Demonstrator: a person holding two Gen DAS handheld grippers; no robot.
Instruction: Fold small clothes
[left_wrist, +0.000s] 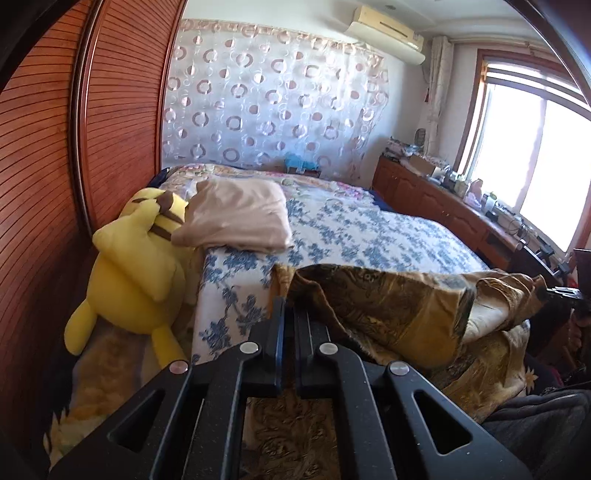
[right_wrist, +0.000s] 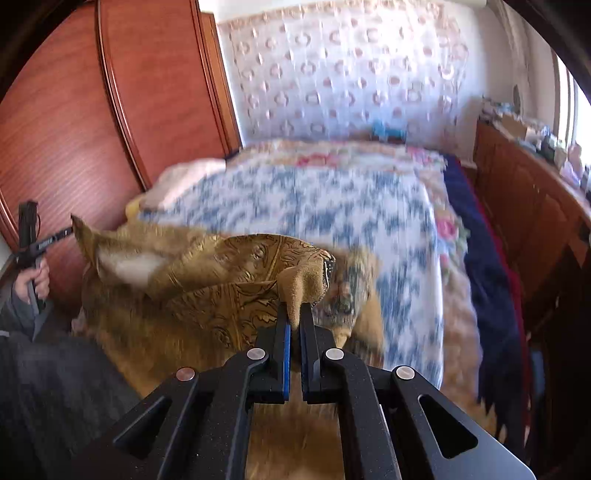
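— Holding it by two corners, is she? The left tool (left_wrist: 289, 306) looks pinched together on one edge of that gold patterned garment (left_wrist: 388, 306).

— Yes, and the right tool (right_wrist: 294, 314) is clamped on a bunched tan corner at the other end. I'd say she keeps both ends gripped and raised so the cloth hangs stretched between them, ready to be laid flat or doubled over.

— Where is it, exactly?

— Lifted in the air at the foot of the bed (left_wrist: 369, 229), above a brownish-gold blanket (left_wrist: 491, 354), sagging in the middle.

— What does the garment look like?

— Shiny gold-brown with a dark swirling print outside, and a pale, fleecy lining showing where it gapes open. It seems soft and limp, wrinkled, not yet folded.

— And the beige pile by the yellow plush toy (left_wrist: 136, 266)?

— A folded cloth (left_wrist: 236, 214), lying on the bed's near corner, well apart from her work.
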